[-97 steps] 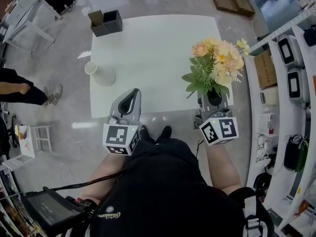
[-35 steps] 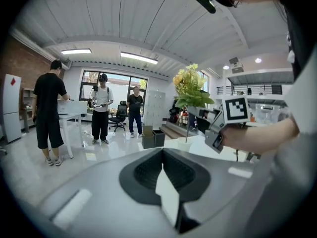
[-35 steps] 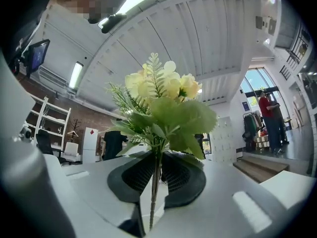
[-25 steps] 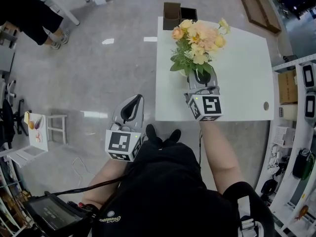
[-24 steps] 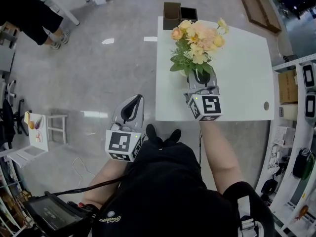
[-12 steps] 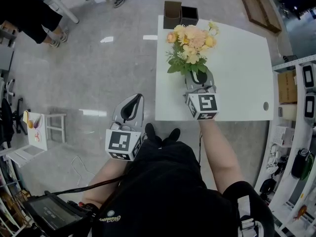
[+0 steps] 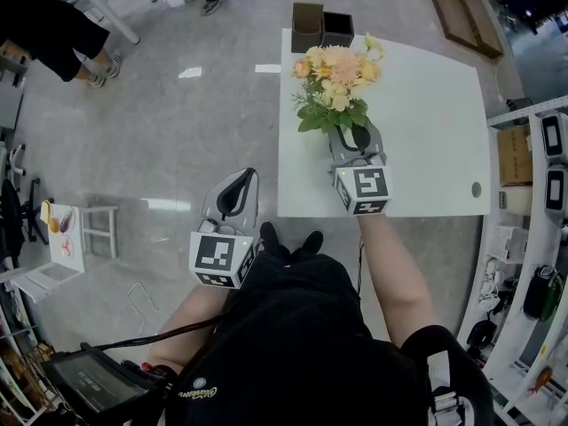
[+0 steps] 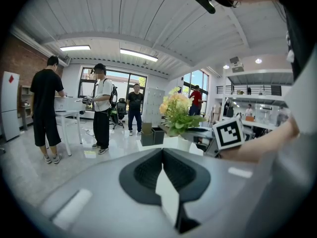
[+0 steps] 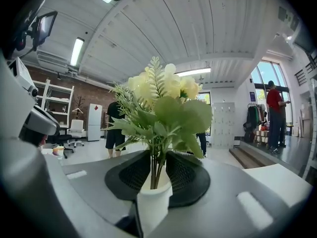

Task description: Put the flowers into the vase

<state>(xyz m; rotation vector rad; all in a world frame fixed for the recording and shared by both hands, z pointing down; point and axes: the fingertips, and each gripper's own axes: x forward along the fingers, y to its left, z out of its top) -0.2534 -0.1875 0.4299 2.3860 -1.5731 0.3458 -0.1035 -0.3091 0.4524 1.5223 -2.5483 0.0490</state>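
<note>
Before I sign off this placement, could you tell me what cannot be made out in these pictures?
- Head view: the vase is hidden under the flowers and the right hand-held gripper, whose jaws have just been opening around the stems.
- Right gripper view: the vase's base is cut off by the gripper's body.
- Head view: the boxes' insides are too small and dark.

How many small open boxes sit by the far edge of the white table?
2: a brown box on the left and a black box right beside it. The flowers could hide more.
</note>
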